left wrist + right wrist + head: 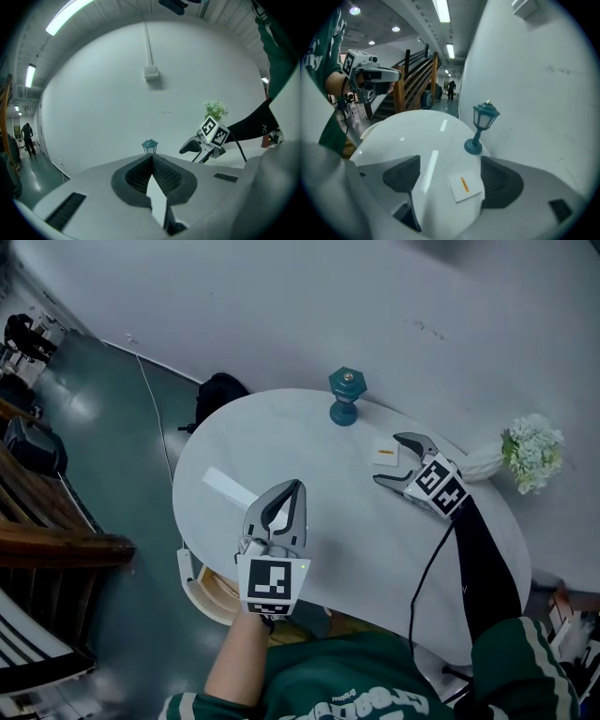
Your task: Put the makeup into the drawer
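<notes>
Since the flat makeup packet lies near the worktop's far edge, the right claw gapes wide around it, not pinching yet; the left claw waits closed and empty.

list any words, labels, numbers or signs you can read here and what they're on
No text reads clearly.
Pale lettering on the green sweatshirt: upside down, cut off by the frame edge, unreadable.
Orange mark on the small white square packet: too small to read.
Black-and-white square markers on the cubes of the left gripper and right gripper: patterns only, no words.
</notes>
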Motion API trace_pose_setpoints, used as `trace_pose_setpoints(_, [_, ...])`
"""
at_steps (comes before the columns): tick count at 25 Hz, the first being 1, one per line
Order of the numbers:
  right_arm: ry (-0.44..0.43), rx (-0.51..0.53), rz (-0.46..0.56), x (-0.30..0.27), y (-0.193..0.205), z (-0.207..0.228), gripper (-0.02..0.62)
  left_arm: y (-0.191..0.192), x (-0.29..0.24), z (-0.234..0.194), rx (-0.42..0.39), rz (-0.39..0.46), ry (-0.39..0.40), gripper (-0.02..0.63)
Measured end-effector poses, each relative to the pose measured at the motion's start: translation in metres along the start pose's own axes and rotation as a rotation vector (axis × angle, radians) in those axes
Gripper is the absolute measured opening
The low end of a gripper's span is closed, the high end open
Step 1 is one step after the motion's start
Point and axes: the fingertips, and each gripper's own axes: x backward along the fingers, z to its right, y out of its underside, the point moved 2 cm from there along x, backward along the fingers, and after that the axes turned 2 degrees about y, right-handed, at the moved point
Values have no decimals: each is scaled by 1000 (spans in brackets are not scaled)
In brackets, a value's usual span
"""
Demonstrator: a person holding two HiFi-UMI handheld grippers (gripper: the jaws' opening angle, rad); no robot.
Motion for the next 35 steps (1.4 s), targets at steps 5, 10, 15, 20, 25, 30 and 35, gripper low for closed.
trace_pose_setpoints(5, [-80,30,-126,-40,34,23,416,12,-2,-3,-5,-39,-2,-2])
trace_pose_setpoints(10, [-166,67,-279,-64,59,29,413,16,-6,-4,7,-47,-4,-2])
trace_pose_setpoints(15, [-215,120,-395,-85,70,32,410,21,-2,-10,3,-62,-11,-2])
trace_pose_setpoints(20, [-291,132,-490,-90,74,33,393,23,0,-15,17,-63,-29,-2])
trace_pose_setpoints(25, [-289,144,-530,-90,70,36,317,21,2,-20,22,-53,-41,-2])
trace_pose_setpoints(30, [-264,109,-491,-86,69,32,315,16,4,-20,19,-42,-44,-2])
trace_pose_setpoints(35, [-194,8,-356,-74,47,23,316,8,9,-24,7,-19,-56,-2])
